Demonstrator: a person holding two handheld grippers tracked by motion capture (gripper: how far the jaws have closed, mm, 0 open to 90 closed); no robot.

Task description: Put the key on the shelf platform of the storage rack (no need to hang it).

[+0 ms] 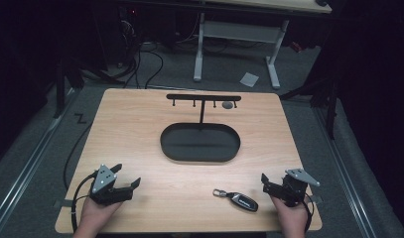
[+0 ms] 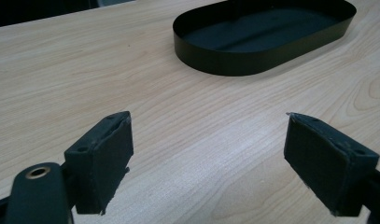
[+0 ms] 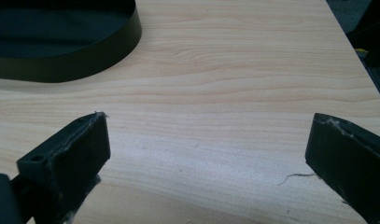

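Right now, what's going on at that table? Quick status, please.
Left gripper and right gripper both open, empty, resting near the table's front edge. Car key fob flat beside right gripper, untouched. Nothing between them; black tray farther back.

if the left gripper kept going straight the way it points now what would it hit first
Probably the black oval tray. The left gripper stands open over bare table, and its own view shows the tray's near wall ahead, a little to the right. Depth is unclear, so it might just skim the tray's left end.
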